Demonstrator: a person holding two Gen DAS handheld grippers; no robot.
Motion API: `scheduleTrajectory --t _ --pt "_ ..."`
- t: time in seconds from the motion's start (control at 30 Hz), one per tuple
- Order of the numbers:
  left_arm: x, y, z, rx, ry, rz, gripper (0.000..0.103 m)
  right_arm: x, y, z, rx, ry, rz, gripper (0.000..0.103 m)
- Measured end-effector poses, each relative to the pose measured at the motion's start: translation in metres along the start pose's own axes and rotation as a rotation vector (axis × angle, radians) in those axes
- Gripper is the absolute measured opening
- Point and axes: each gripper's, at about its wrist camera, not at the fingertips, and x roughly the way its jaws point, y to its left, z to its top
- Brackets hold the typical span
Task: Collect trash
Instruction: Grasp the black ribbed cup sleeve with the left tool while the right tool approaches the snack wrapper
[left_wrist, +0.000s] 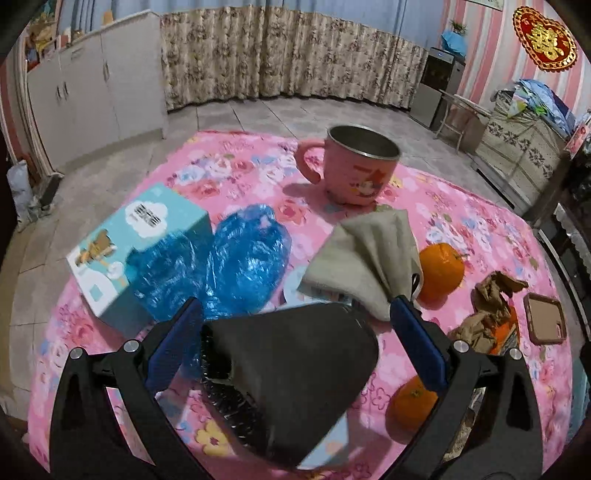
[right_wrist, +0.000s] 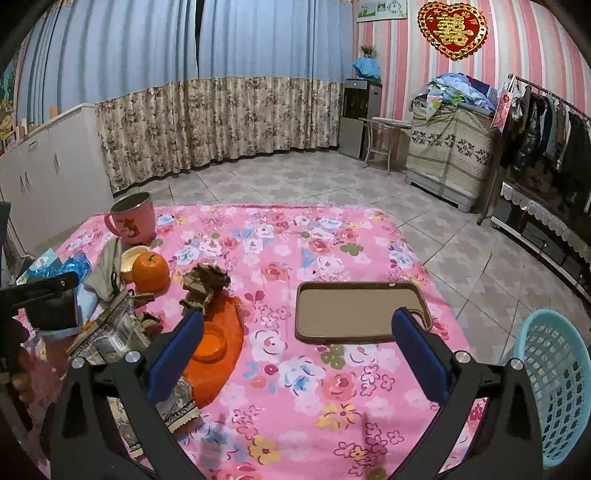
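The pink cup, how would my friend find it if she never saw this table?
Start at the table's pink flowery cloth and look to its far edge, toward the curtains. The pink cup stands upright there, behind a grey cloth and an orange. It is the only thing with a handle and a shiny metal inside.

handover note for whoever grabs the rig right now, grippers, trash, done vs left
Left gripper: open, hovering over a dark brush, holding nothing.
Right gripper: open and empty, above the pink cloth.
Trash on the table: crumpled brown paper, blue plastic bag, printed wrapper.
Basket stands off the table's right edge; nothing visible in it.
Done: nothing evident. Left: all the trash.
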Motion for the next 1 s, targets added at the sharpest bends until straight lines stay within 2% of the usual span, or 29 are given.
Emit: scheduleTrajectory --t 0.3,0.47,0.83,0.93,0.97,1.0 --pt "-0.005 0.004 -0.009 0.053 0.025 0.054 0.097 -0.001 -0.002 -0.002 -0.008 0.002 -0.003 0.099" --pt "-0.015 0.017 -0.024 0.034 0.053 0.086 0.098 -0.005 0.0 -0.003 -0.018 0.0 0.009 0.099" --pt "-0.027 0.019 -0.05 -0.032 0.078 0.125 0.098 -0.005 0.004 -0.007 -0.028 0.002 0.039 0.099" --pt "-0.023 0.019 -0.049 -0.014 0.086 0.138 0.097 -0.004 0.007 -0.008 -0.035 0.004 0.057 0.099" --pt "-0.023 0.019 -0.049 -0.012 0.086 0.142 0.093 -0.005 0.009 -0.01 -0.045 0.001 0.058 0.099" --pt "-0.024 0.019 -0.049 -0.014 0.088 0.133 0.082 -0.005 0.011 -0.011 -0.055 -0.001 0.059 0.099"
